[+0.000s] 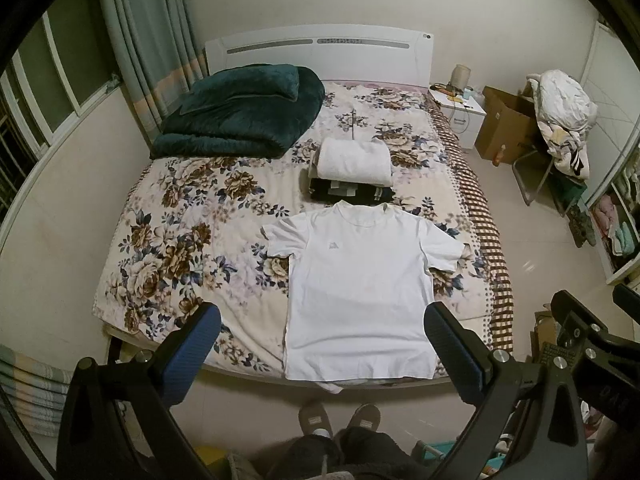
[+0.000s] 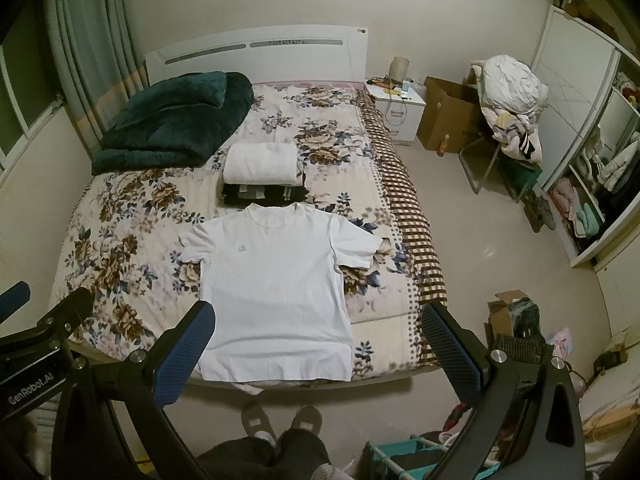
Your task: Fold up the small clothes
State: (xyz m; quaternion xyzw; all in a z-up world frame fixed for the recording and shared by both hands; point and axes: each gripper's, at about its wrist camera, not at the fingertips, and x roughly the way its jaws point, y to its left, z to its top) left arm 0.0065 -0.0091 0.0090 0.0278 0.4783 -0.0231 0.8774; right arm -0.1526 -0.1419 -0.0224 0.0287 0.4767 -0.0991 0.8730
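Observation:
A white T-shirt [image 1: 360,292] lies flat, front up, on the floral bed [image 1: 192,248] with its hem at the near edge; it also shows in the right wrist view [image 2: 276,292]. Behind its collar is a stack of folded clothes, a white piece [image 1: 356,162] on dark ones [image 1: 348,194], also in the right wrist view [image 2: 260,164]. My left gripper [image 1: 320,336] is open and empty, held above the shirt's hem. My right gripper [image 2: 316,336] is open and empty, above the bed's near right edge. Part of the right gripper [image 1: 580,332] shows in the left view.
A folded dark green blanket [image 1: 240,112] lies at the bed's far left. A white nightstand [image 2: 396,112], a cardboard box [image 2: 448,116] and a chair piled with laundry [image 2: 512,108] stand at the right. A wardrobe [image 2: 592,184] is far right. My slippered feet [image 1: 340,420] stand at the bed's foot.

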